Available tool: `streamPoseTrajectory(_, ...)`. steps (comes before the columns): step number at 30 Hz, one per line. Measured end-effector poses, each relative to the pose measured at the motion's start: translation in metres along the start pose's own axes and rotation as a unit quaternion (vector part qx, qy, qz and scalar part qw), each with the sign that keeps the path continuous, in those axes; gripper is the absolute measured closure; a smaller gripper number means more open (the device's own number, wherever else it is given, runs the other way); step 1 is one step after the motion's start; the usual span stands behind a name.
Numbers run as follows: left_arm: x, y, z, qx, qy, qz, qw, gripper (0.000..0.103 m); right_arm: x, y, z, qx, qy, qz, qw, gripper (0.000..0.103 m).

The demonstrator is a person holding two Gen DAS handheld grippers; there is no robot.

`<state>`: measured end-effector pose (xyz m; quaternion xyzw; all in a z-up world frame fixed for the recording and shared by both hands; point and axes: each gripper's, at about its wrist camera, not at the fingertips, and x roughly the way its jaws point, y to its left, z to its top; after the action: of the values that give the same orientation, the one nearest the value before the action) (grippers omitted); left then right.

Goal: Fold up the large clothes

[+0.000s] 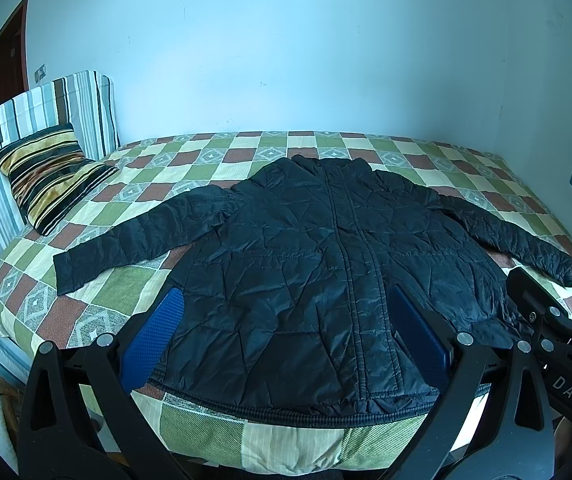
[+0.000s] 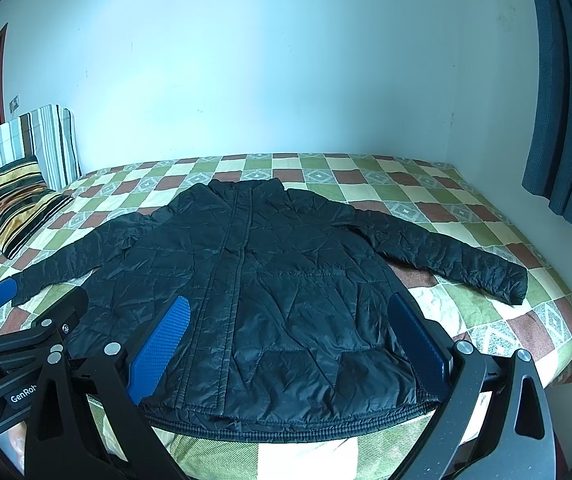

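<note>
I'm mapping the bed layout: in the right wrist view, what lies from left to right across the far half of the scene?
Striped headboard cushion → striped pillow → black jacket → blue curtain.

The left claw [image 1: 286,328] and right claw [image 2: 290,340] hover side by side, both with fingers spread wide.

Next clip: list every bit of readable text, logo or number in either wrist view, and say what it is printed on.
"DAS": white letters on the black body of the right gripper, seen at the right edge of the left wrist view; possibly cut off.
"GenRob": white lettering on the black body of the left gripper, seen in the right wrist view; cut off by a finger.
Wall plate beside the door: no text legible.
Jacket: no label visible.
</note>
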<state>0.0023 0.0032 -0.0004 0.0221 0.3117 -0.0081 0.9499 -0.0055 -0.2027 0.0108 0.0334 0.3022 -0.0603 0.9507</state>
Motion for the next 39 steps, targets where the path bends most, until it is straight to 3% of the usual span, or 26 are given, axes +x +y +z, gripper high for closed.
streamPoseTrajectory(39,0.0031,0.0038,-0.0088,-0.002,0.003,0.000,1.0000,0.002,-0.0011,0.0019,-0.0008,0.000,0.002,0.000,1.000,0.005)
